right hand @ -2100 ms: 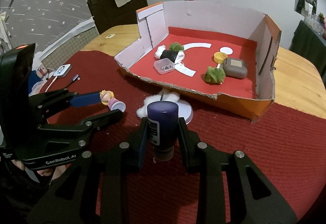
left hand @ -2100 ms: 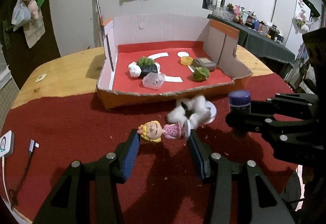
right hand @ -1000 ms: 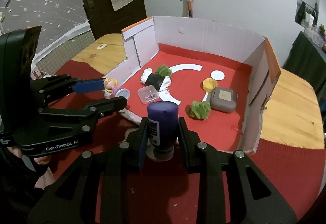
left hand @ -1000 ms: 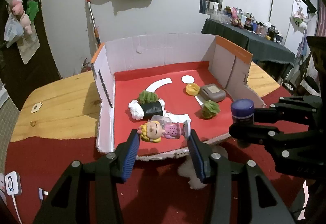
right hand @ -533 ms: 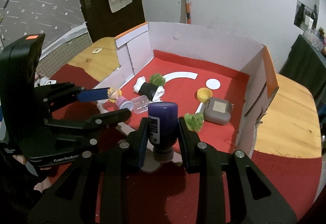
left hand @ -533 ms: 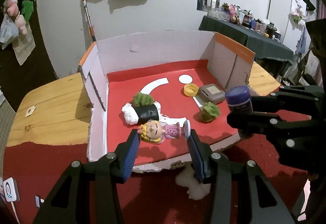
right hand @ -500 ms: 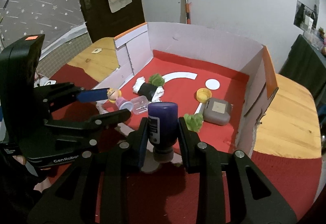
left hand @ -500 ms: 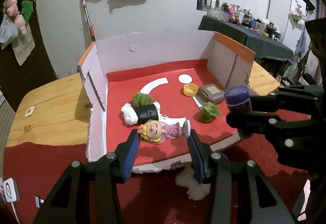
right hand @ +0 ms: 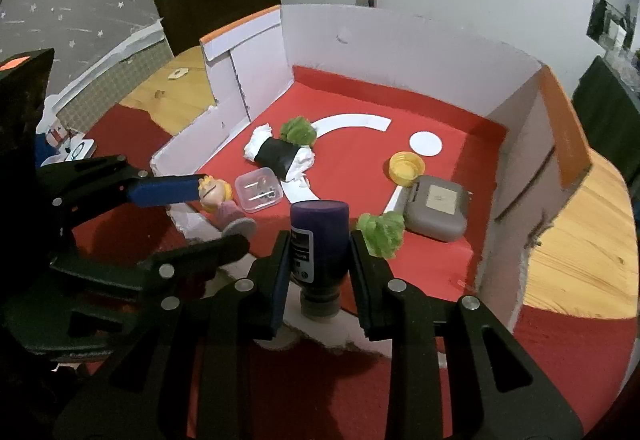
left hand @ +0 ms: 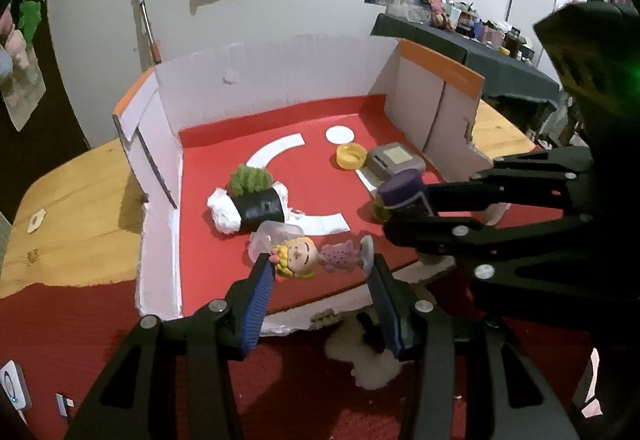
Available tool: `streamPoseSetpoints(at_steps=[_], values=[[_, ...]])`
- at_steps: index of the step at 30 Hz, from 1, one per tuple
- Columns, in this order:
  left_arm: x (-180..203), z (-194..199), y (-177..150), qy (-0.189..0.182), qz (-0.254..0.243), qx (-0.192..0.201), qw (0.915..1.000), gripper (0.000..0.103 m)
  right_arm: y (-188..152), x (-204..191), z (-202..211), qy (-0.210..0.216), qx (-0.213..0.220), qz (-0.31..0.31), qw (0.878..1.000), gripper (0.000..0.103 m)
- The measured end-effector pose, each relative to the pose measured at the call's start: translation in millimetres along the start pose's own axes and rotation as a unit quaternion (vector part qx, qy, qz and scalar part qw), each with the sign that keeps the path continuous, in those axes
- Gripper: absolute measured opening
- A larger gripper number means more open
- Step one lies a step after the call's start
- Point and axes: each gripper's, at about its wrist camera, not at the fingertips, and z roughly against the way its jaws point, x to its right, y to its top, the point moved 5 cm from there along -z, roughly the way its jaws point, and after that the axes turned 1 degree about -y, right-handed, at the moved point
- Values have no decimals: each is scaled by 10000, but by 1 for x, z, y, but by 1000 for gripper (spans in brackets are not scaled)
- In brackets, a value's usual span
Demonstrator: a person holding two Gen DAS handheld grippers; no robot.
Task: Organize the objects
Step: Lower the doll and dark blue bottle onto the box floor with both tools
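Note:
My left gripper (left hand: 320, 264) is shut on a small doll (left hand: 316, 259) with yellow hair and a pink dress, held sideways just above the front of the red-floored cardboard box (left hand: 280, 80). The doll (right hand: 220, 200) and the left gripper (right hand: 212, 212) also show in the right wrist view. My right gripper (right hand: 318, 252) is shut on a dark purple bottle (right hand: 318, 236), cap end down, over the box's torn front edge. In the left wrist view the purple bottle (left hand: 400, 188) hangs at the box's right front, in the right gripper (left hand: 404, 206).
Inside the box lie a sushi toy (right hand: 280, 152), a clear small case (right hand: 258, 189), a yellow cap (right hand: 406, 168), a grey case (right hand: 436, 208) and a green tuft (right hand: 380, 228). A white fluffy lump (left hand: 368, 364) lies on the red cloth before the box. A white device (left hand: 14, 390) sits far left.
Both grippers have moved forward from the red cloth to over the box's front edge, still holding the doll and the bottle. The right gripper has come closer to the left one.

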Motion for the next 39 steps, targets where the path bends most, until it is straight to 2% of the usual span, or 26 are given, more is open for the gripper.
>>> streamPoseSetpoints(at_steps=[15, 24, 33, 36, 39], values=[[-9, -9, -1, -316, 70, -303, 9990, 50, 5, 4, -31, 208, -280, -80, 9994, 27], [-20, -27, 0, -323, 172, -565, 9977, 50, 5, 11, -42, 185, -413, -143, 9989, 27], [-23, -35, 3, -189, 171, -539, 9982, 50, 5, 20, -39, 5, -385, -145, 9992, 27], [-24, -37, 6, 73, 121, -492, 9987, 50, 4, 25, -38, -52, -376, -198, 9991, 27], [-24, -39, 8, 22, 135, -487, 9987, 50, 4, 32, -37, -191, -354, -236, 9989, 27]])
